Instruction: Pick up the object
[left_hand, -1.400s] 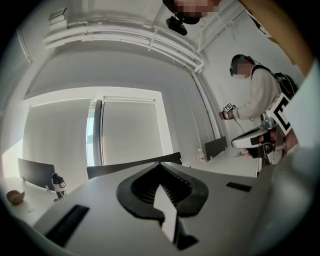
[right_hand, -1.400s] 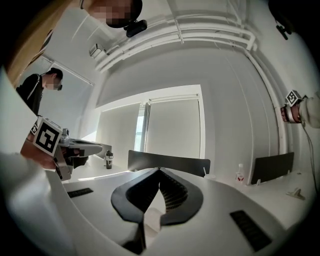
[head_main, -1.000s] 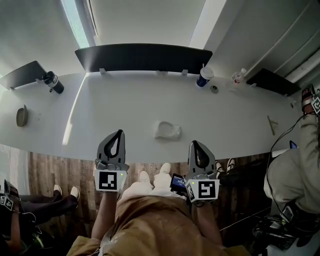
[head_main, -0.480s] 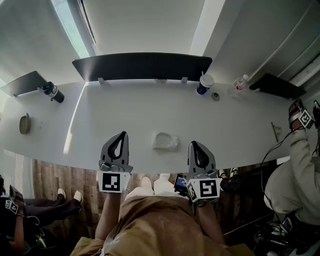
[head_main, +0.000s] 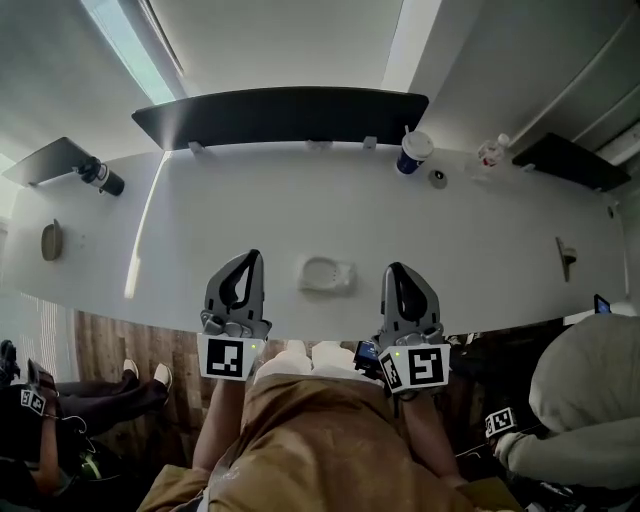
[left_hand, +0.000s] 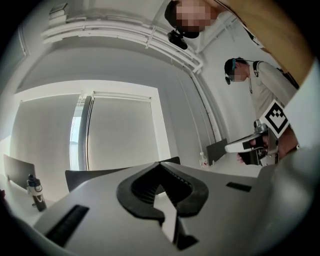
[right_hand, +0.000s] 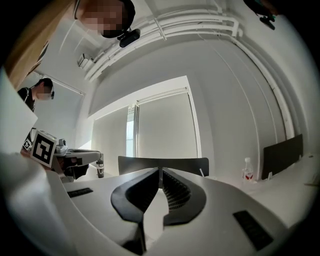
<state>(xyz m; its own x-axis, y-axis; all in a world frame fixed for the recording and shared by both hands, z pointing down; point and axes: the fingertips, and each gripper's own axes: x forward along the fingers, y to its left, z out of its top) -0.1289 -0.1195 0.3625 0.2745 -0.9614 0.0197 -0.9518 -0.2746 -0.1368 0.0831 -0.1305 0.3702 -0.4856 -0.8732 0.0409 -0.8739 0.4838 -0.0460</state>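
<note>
Head view: object (head_main: 327, 274), small white shallow dish, lies on table (head_main: 200, 230) near front edge, between my two tongs and just ahead of tips. Left tongs (head_main: 248, 262) and right tongs (head_main: 396, 272) over table edge, neither touching object.

Left gripper view: left tongs (left_hand: 160, 165) jaws closed tip to tip, nothing between. Object out of sight.

Right gripper view: right tongs (right_hand: 160, 171) likewise closed, empty.

Handling, my guess: light, stiff, smooth, may skid on table. Low profile, so open wide first, pinch one raised rim wall.
</note>
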